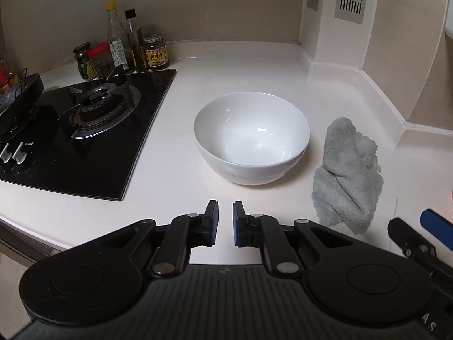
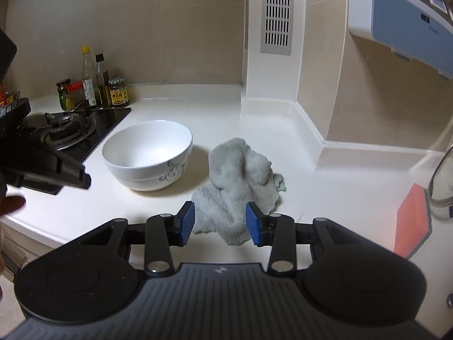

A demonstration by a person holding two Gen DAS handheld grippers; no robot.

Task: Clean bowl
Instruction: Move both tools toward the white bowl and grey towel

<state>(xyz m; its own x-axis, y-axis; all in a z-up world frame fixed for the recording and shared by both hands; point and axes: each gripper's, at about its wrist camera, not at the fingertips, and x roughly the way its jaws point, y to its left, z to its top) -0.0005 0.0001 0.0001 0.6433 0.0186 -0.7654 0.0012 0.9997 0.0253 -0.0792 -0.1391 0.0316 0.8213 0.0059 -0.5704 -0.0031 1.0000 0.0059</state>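
A white bowl point(image 1: 252, 138) stands upright and empty on the white counter; it also shows in the right wrist view point(image 2: 147, 154), with a grey pattern on its side. A crumpled grey cloth point(image 1: 349, 172) lies to its right, also seen in the right wrist view point(image 2: 239, 181). My left gripper point(image 1: 225, 222) hovers in front of the bowl, jaws a narrow gap apart and empty. My right gripper point(image 2: 220, 222) is open just in front of the cloth, with the cloth's near edge between its blue pads.
A black gas hob point(image 1: 85, 130) sits left of the bowl, with bottles and jars point(image 1: 124, 48) behind it. A walled corner column point(image 1: 331, 28) rises behind on the right. A red pad point(image 2: 413, 223) and a sink tap point(image 2: 438, 178) are at the far right.
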